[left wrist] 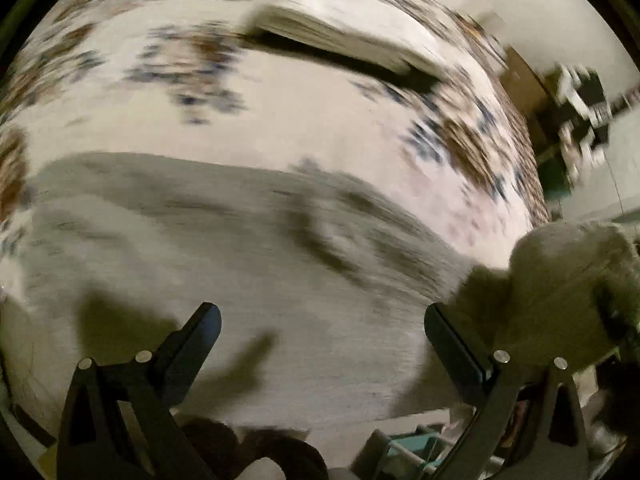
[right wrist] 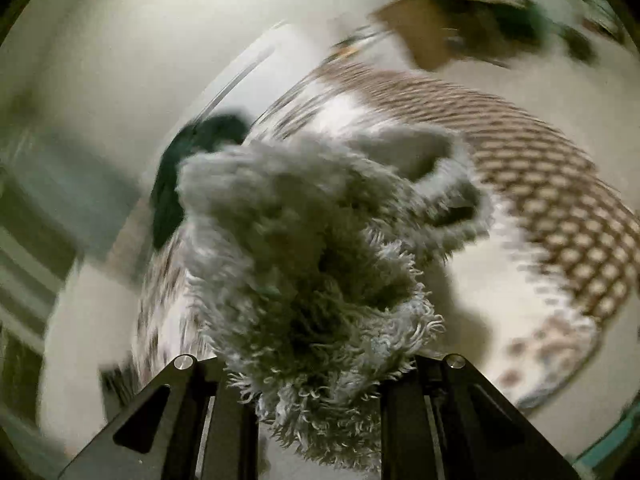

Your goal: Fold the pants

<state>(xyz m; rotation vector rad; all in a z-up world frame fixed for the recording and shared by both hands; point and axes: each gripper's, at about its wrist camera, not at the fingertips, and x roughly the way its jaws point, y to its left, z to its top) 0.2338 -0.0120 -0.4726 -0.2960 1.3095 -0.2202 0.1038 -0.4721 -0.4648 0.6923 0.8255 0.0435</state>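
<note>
The pants (left wrist: 224, 248) are grey and fluffy and lie spread on a patterned bed cover (left wrist: 312, 120) in the left wrist view. My left gripper (left wrist: 320, 328) is open and empty just above the pants. A raised bunch of the same fabric (left wrist: 560, 292) shows at the right edge of that view. In the right wrist view my right gripper (right wrist: 316, 376) is shut on a thick bunch of the fluffy pants fabric (right wrist: 320, 248), held up above the bed. The fabric hides the fingertips. Both views are motion-blurred.
A pale folded item (left wrist: 348, 32) lies on the far side of the bed. A wall and dark furniture (left wrist: 580, 104) stand at the right. The right wrist view shows the brown-and-white patterned cover (right wrist: 552, 200), a brown box (right wrist: 424, 36) and a dark object (right wrist: 188, 176).
</note>
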